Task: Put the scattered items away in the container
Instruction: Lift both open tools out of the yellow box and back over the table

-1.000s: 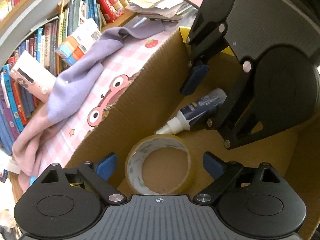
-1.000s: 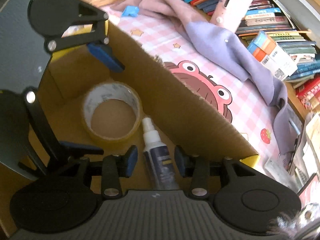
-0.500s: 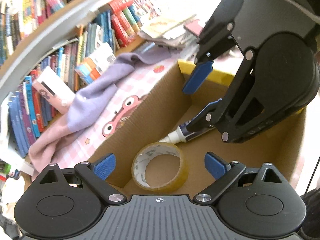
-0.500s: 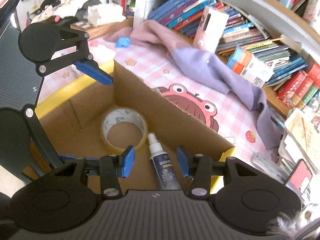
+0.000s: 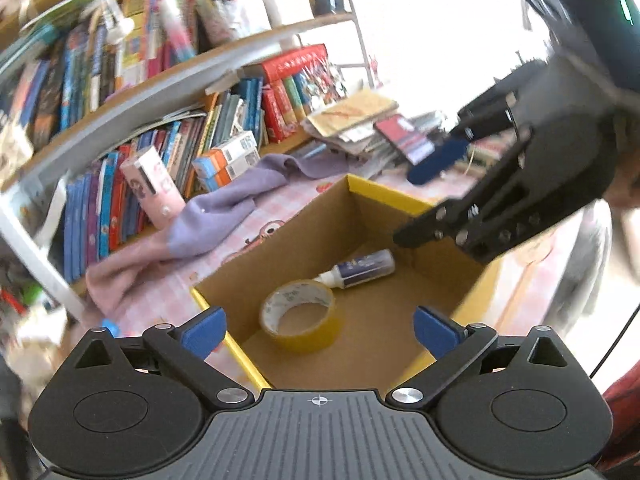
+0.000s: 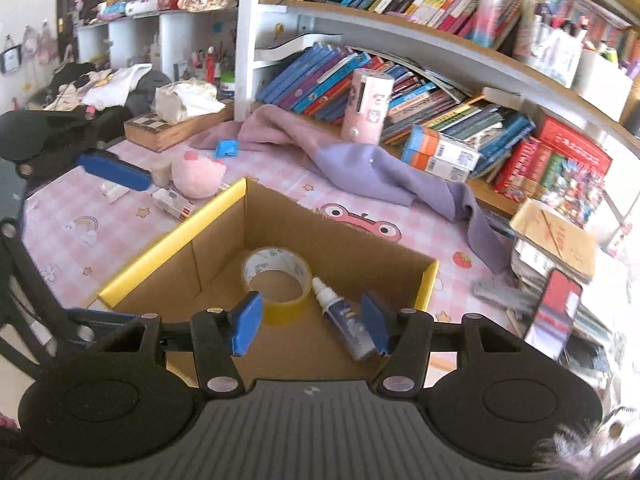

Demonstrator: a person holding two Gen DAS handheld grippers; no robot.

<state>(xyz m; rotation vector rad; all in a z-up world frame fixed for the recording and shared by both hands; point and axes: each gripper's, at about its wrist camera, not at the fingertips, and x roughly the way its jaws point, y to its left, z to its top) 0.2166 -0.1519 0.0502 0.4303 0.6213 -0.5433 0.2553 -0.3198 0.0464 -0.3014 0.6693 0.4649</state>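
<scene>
An open brown cardboard box with yellow-taped rims (image 6: 168,250) stood on the pink checked surface (image 6: 80,240). Inside it, on the bottom, lay a roll of clear yellowish packing tape (image 6: 276,276) resting flat, and just beside it a small white spray bottle with a dark blue label (image 6: 346,320), lying on its side with its nozzle toward the tape.

The left gripper (image 5: 318,326) hung above the box with its blue-padded jaws spread wide and opening a little further, nothing between them; the tape roll lay well below. The right gripper (image 6: 312,318) also hovered over the box, its jaws opening, released from the bottle, which lay on the box floor beneath and touched neither pad.

Outside the box, a purple and pink cloth (image 6: 360,164) was draped across the surface toward the bookshelf (image 6: 440,60). A pink plush toy (image 6: 198,176) and a small white packet (image 6: 174,204) lay near the box's far left corner, and a crumpled blue wrapper (image 6: 226,148) sat further back. A pink rectangular box (image 6: 366,106) leaned against the books, beside an orange, blue and white carton (image 6: 438,156).
</scene>
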